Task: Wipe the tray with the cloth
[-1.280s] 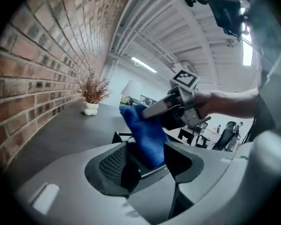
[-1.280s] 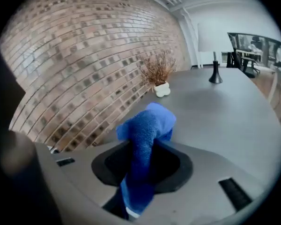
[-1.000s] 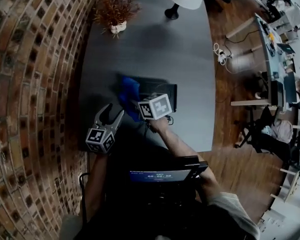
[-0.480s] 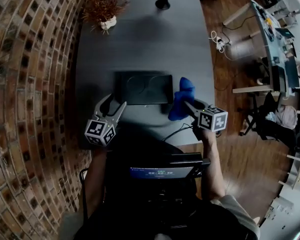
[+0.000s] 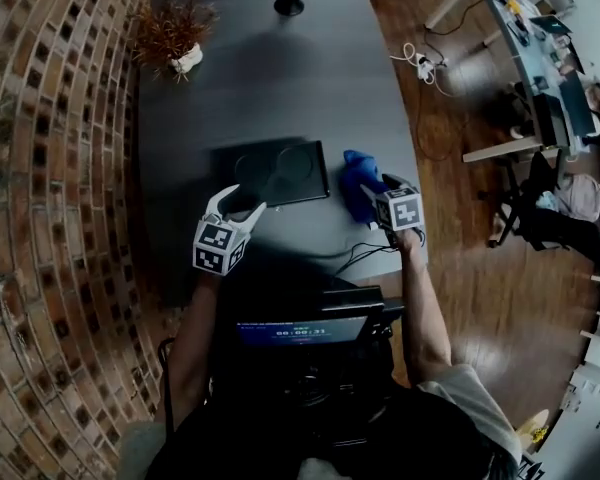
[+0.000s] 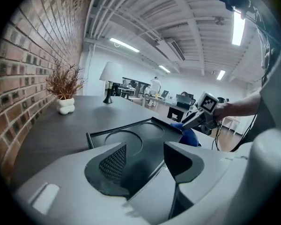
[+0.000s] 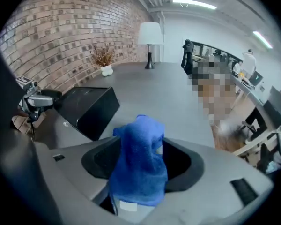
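Tray (image 5: pixel 280 173) is sitting on the worktop (image 5: pixel 280 78), blue cloth (image 7: pixel 139 168) just beside it, drooping between the fingers of the right gripper (image 5: pixel 378 193), which have just been opening. Left gripper (image 5: pixel 238 203) is hanging at the tray's near corner, fingers parted.

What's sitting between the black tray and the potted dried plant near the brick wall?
Nothing. In the head view the dark grey tabletop is bare between the black rectangular tray and the white-potted dried brown plant; the left gripper view agrees.
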A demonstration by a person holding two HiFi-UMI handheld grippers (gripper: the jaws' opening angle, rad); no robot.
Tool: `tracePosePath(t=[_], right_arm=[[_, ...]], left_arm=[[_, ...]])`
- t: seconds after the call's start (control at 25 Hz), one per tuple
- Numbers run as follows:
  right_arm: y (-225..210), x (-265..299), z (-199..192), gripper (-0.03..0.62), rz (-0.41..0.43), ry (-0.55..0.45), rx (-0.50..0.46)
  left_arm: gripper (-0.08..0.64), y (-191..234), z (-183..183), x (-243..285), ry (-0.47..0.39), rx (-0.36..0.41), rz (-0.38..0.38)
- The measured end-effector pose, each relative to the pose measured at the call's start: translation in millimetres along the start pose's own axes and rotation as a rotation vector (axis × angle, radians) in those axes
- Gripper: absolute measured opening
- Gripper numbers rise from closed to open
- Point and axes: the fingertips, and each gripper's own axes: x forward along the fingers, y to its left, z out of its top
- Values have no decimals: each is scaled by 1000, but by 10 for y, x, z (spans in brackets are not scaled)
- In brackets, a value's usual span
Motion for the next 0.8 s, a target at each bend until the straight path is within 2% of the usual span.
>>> tracePosePath(t=[0.2, 0.32, 0.4, 0.48, 0.56, 0.68, 0.8], right_arm=[[-216, -654, 142, 285, -65, -78, 25], [-376, -1153, 328, 250, -97, -239, 87], [-352, -1486, 574, 247, -47, -403, 166], [-244, -1825, 896, 227, 46, -588, 264], [-170, -2108, 1154, 225, 118, -735, 322], [-67, -2348, 1377, 216, 159, -835, 316], [73, -2391, 1483, 215, 171, -836, 276]], left_arm=[[261, -91, -58, -53, 0, -10, -9], [259, -125, -26, -122, -32, -35, -3], [259, -112, -4, -204, -64, -64, 10], [261, -79, 1, -297, -99, -107, 27], [259, -32, -8, -386, -123, -152, 49], [259, 37, 4, -496, -150, -191, 68], [259, 116, 47, -582, -184, -216, 80]])
